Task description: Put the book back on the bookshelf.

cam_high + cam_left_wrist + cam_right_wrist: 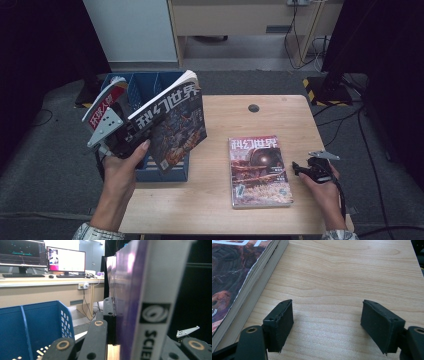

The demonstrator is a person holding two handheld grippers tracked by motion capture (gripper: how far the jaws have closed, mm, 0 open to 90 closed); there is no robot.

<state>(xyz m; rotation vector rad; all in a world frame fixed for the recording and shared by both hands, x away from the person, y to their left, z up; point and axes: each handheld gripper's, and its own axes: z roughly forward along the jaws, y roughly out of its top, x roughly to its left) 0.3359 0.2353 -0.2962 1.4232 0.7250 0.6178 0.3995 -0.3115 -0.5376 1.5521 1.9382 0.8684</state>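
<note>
Forearms come in from the near edge of the desk (215, 200). The right gripper (306, 169) rests low at the desk's right side, jaws standing wide with nothing but bare wood between them, just beside the stack of magazines (259, 170) lying flat near the middle. In the right gripper view the stack's edge (249, 292) shows several issues, the upper ones slightly out of line.

Farther out on the left, the left gripper (131, 136) has its jaws clamped tight on a thick magazine (172, 125), held up at a slant above the blue rack (170, 172) that stands at the desk's left edge. The left gripper view shows the jaws pinching the magazine close to its spine (155, 302), with the rack's blue wall (45, 322) below and to one side. A red magazine (104, 106) already stands in the rack's far-left slot.

The risk, as I judge it, lies in the grip: holding near one edge leaves the heavy pages free to sag or fan open, and a corner could catch a divider on the way down. A tilted entry might also wedge the magazine, or nudge the rack toward the desk's edge.
</note>
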